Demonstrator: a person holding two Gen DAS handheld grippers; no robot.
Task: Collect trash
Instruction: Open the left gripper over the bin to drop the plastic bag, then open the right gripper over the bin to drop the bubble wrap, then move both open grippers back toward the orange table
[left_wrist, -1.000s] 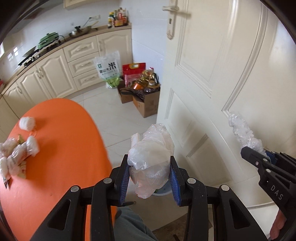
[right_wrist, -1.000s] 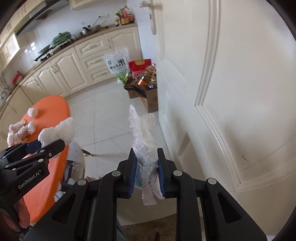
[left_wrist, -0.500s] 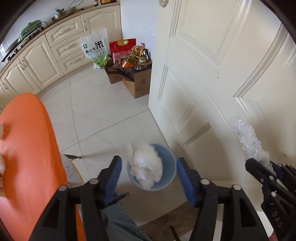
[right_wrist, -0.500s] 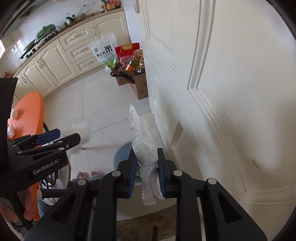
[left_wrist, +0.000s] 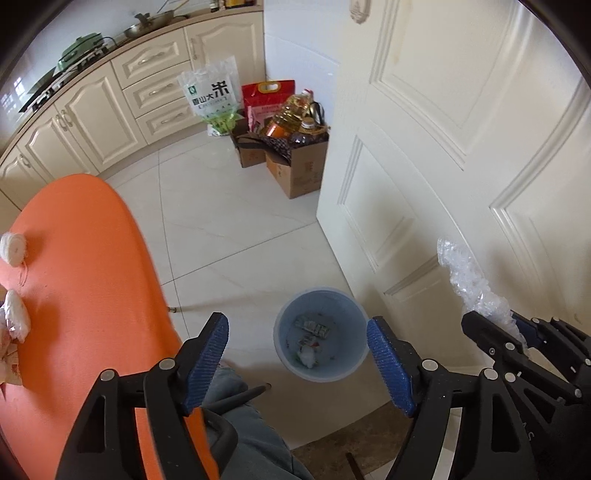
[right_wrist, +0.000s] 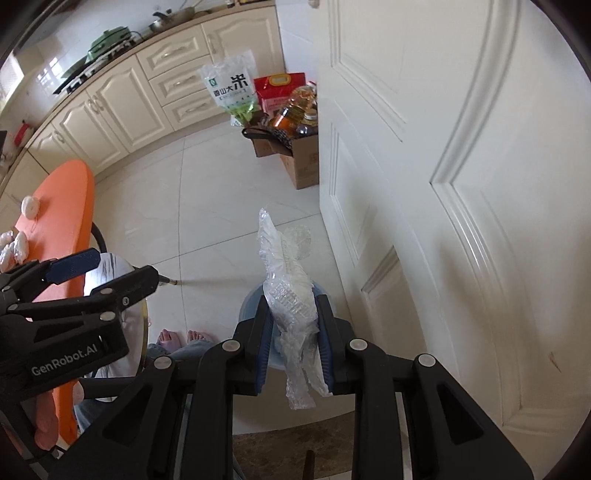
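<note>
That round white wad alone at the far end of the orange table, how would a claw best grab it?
Grip the white wad across its middle, coming straight down from above. It looks like a squashy, rounded ball lying on the orange table, apart from the other scraps, so either side suits.

An orange table (left_wrist: 85, 266), a pale blue bin (left_wrist: 352, 363), a cream door (left_wrist: 461, 147) and blue gripper pads (left_wrist: 207, 354).

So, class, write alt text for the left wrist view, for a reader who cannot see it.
The open, empty left gripper hovers above a blue bin on the white tile floor, with scraps of trash at the bin's bottom. At right, the right gripper holds crinkled clear plastic before a white door; at left, white wads lie on an orange table.
</note>
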